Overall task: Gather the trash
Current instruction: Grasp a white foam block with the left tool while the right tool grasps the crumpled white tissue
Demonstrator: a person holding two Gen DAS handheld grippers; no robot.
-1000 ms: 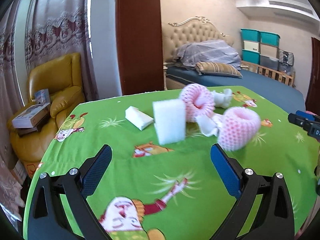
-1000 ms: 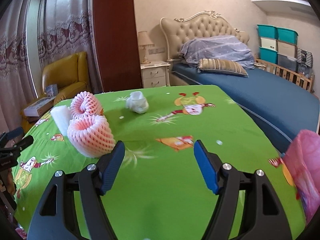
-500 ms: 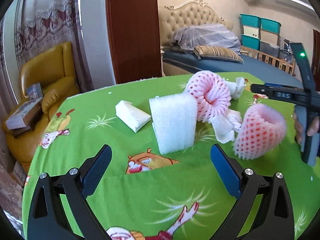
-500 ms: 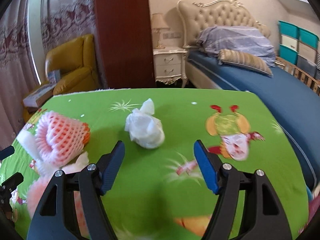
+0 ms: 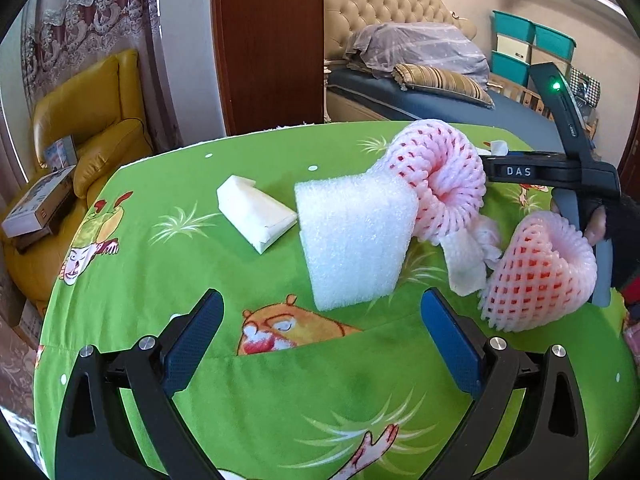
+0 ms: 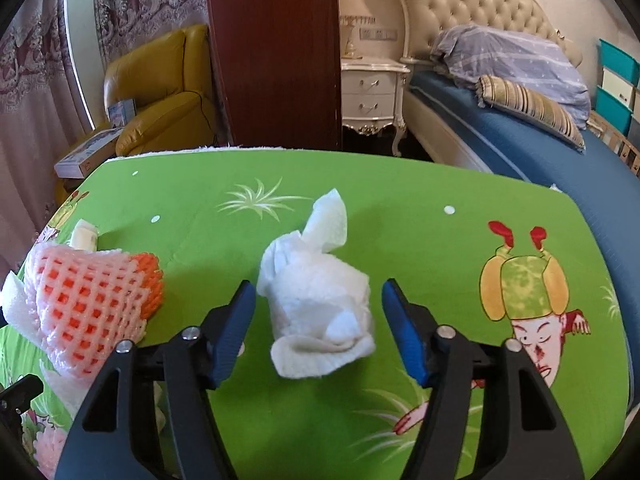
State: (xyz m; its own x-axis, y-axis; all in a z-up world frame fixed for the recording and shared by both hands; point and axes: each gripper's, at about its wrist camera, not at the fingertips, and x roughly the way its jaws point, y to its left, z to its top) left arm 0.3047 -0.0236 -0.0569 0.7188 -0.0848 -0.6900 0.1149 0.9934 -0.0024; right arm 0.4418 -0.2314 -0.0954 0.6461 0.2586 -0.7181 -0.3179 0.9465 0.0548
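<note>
Bedroom setting: tufted headboard (image 6: 472,4), blue bed (image 6: 540,160), yellow armchair (image 5: 92,120), teal storage bins (image 5: 532,46). Green cartoon-print tablecloth (image 5: 280,400) covers the work surface.

Right gripper (image 6: 318,316): jaws have just been closing, with a gap left on each side of the crumpled white tissue (image 6: 320,312) that sits between the blue pads; pads not pressing on it. Tissue lies on the cloth, one corner sticking up.

Left gripper (image 5: 320,332): jaws wide apart, nothing between them. Ahead of it stands a white foam block (image 5: 356,240), leaning against a rolled pink foam net (image 5: 436,184). Folded white packet (image 5: 256,212) lies just left of the block. Second pink foam net (image 5: 540,276) lies to the right.

Readable text: "DAS" on the right gripper's black body, seen in the left wrist view; green light lit above it. A person's hand (image 5: 600,220) grips that handle.
</note>
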